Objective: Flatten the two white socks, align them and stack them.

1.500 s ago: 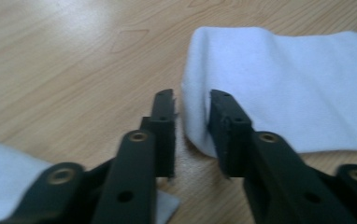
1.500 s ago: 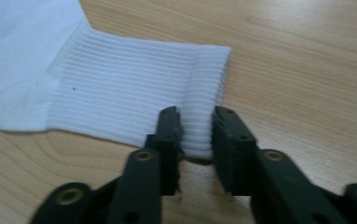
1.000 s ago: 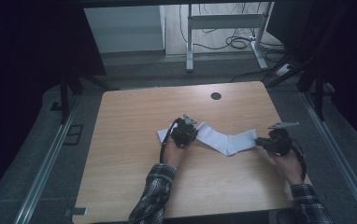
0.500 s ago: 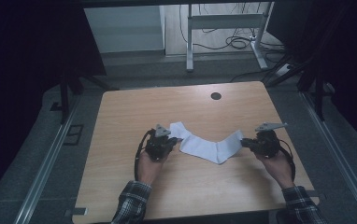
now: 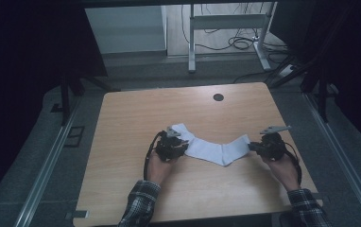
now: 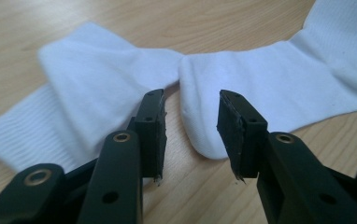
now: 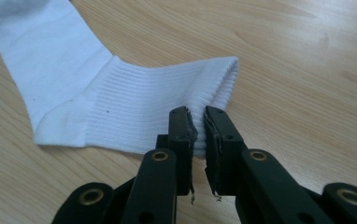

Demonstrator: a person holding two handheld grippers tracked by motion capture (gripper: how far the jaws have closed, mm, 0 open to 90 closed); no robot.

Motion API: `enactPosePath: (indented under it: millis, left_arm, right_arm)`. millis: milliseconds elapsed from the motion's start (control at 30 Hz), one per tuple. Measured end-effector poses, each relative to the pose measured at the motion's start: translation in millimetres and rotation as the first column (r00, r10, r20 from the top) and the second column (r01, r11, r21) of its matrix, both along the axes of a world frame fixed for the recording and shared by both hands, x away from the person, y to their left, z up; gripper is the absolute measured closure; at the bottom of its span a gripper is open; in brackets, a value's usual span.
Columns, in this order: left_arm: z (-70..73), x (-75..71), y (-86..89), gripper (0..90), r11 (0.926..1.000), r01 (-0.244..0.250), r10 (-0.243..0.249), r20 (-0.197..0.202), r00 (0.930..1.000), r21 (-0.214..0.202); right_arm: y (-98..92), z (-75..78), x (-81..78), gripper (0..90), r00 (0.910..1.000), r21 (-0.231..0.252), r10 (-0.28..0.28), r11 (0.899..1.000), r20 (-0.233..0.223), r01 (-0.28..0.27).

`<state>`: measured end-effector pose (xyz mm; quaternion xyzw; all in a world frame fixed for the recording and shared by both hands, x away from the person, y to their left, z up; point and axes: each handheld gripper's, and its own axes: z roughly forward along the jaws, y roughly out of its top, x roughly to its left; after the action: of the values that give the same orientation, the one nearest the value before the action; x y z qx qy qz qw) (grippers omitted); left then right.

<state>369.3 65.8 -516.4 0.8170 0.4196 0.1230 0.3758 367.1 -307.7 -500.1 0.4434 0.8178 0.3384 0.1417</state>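
White socks (image 5: 214, 151) lie in a shallow V on the wooden table (image 5: 136, 113). My left gripper (image 5: 184, 146) is at their left end and open. In the left gripper view its jaws (image 6: 190, 98) straddle a rounded sock toe (image 6: 204, 135), with another white sock piece (image 6: 88, 79) to the left; I cannot tell whether it touches the left jaw. My right gripper (image 5: 253, 147) is at the right end. There, the jaws (image 7: 196, 114) are pinched on the edge of the ribbed cuff (image 7: 167, 98).
A round cable hole (image 5: 218, 97) sits near the table's far edge. Beyond the table stand a metal desk frame (image 5: 191, 42) and floor cables (image 5: 244, 42). Bare wood lies on the left and near side of the table.
Over the last second both grippers moved toward the near-left and the socks shifted with them. The left gripper slid left off the socks. Little has moved in the last half second.
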Motion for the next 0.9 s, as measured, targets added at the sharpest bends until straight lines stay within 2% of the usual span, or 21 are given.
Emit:
enactPosePath:
  millis: [67,200,267,300,333,400,467,533,667,800,900]
  left_arm:
    - [-5.1,3.0,-3.7,62.0,1.0000,0.004,-0.004,-0.017,0.9999,0.004]
    - [-12.3,6.3,-9.7,61.8,0.9998,0.012,-0.011,-0.043,0.9990,0.014]
    - [-15.3,6.8,-12.1,64.9,0.9995,0.019,-0.018,-0.054,0.9984,0.027]
    - [-16.7,6.9,-13.0,69.3,0.9992,0.022,-0.020,-0.061,0.9979,0.034]
    - [-18.0,6.6,-13.4,72.9,0.9990,0.023,-0.021,-0.061,0.9979,0.038]
    - [-18.9,6.0,-12.5,82.9,0.9996,0.023,-0.022,-0.064,0.9977,0.018]
    - [-17.9,4.7,-12.0,85.4,0.9995,0.021,-0.020,-0.059,0.9980,0.021]
    - [-14.1,2.0,-10.0,85.7,0.9998,0.018,-0.017,-0.049,0.9986,0.008]
    - [4.1,-10.6,0.5,85.7,0.9996,0.018,-0.018,-0.020,0.9996,-0.021]
    - [22.6,-33.0,19.3,85.7,0.9992,0.010,-0.010,0.011,0.9999,-0.039]
    - [26.4,-51.5,36.9,85.6,0.9989,-0.011,0.012,0.015,0.9998,-0.045]
  right_arm:
    - [-3.4,-2.2,1.1,78.5,1.0000,0.006,-0.003,1.000,-0.008,0.003]
    - [-5.1,-9.2,4.6,69.0,0.9994,0.003,-0.005,1.000,-0.033,0.005]
    - [-3.2,-13.6,6.2,67.2,0.9984,-0.010,-0.002,1.000,-0.057,0.001]
    - [-2.1,-15.6,6.8,67.1,0.9980,-0.017,0.002,1.000,-0.063,-0.003]
    - [-1.0,-17.2,7.5,67.7,0.9976,-0.027,0.005,1.000,-0.069,-0.007]
    - [1.1,-19.1,7.9,76.3,0.9967,-0.044,0.004,0.999,-0.081,-0.008]
    - [1.8,-18.1,8.3,82.9,0.9955,-0.038,0.002,0.999,-0.094,-0.005]
    - [2.6,-15.5,7.3,84.4,0.9965,-0.047,0.004,0.999,-0.084,-0.008]
    - [4.3,-4.3,2.2,84.4,0.9989,-0.013,0.023,1.000,-0.041,-0.023]
    - [13.0,8.2,-5.5,84.3,0.9983,0.034,0.058,0.998,-0.008,-0.058]
    - [27.3,12.8,-10.7,84.3,0.9943,0.051,0.106,0.993,0.005,-0.106]
